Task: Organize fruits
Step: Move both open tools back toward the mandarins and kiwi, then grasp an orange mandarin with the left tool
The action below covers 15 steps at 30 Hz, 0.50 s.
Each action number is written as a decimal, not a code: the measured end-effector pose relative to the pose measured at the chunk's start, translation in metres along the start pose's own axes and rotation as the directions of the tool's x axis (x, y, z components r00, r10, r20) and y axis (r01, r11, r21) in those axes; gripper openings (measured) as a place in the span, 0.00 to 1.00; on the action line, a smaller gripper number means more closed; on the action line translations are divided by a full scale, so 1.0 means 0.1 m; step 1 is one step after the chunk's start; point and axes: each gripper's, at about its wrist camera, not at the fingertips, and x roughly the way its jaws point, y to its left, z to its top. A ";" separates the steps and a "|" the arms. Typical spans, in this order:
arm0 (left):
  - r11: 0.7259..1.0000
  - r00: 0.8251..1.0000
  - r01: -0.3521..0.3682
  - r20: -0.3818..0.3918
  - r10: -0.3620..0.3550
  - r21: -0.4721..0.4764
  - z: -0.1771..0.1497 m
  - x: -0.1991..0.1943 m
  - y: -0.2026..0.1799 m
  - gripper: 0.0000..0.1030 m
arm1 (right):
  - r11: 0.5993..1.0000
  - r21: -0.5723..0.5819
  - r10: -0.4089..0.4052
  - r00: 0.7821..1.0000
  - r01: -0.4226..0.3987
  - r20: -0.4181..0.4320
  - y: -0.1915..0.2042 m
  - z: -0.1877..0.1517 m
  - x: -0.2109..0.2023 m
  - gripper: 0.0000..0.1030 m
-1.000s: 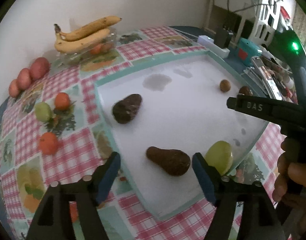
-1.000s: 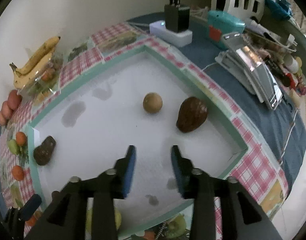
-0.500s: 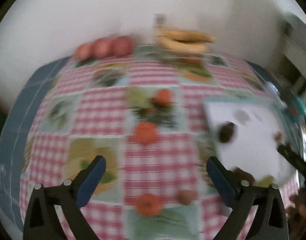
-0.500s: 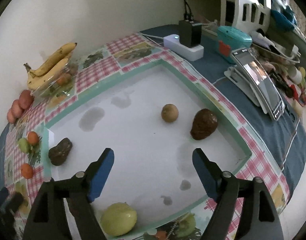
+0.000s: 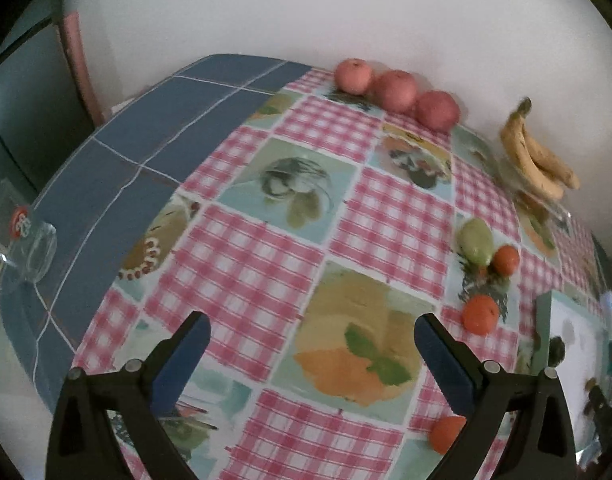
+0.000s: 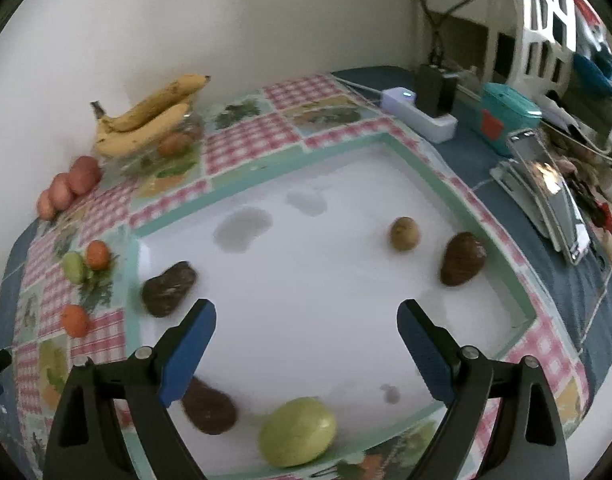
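Right claw (image 6: 306, 344) opening, empty, over smooth white board (image 6: 325, 280).

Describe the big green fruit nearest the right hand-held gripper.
The green fruit is large, rounded and smooth, pale yellow-green with a soft sheen. It lies on the white board near its near edge, below the right hand-held gripper, whose jaws are opening and empty. A dark avocado lies beside it, apart.
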 end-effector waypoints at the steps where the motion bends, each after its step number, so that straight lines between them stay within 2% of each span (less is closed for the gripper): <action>1: 1.000 1.000 0.004 0.004 -0.004 -0.001 0.00 -0.01 0.02 1.00 | 1.000 -0.014 0.008 1.000 -0.008 0.005 0.05 -0.01 -0.01 0.90; 6: 0.999 1.000 0.009 0.006 -0.009 0.032 0.02 -0.02 0.04 1.00 | 0.993 -0.081 0.090 0.996 -0.089 0.013 0.39 -0.05 -0.11 0.90; 11: 0.999 0.999 0.038 0.019 -0.038 0.015 0.04 -0.07 0.09 1.00 | 0.966 -0.176 0.189 0.982 -0.191 -0.030 0.83 -0.13 -0.18 0.90; 15: 0.998 0.998 0.063 0.000 -0.063 0.029 0.02 -0.05 0.03 1.00 | 0.949 -0.234 0.195 0.977 -0.211 -0.089 1.09 -0.22 -0.15 0.90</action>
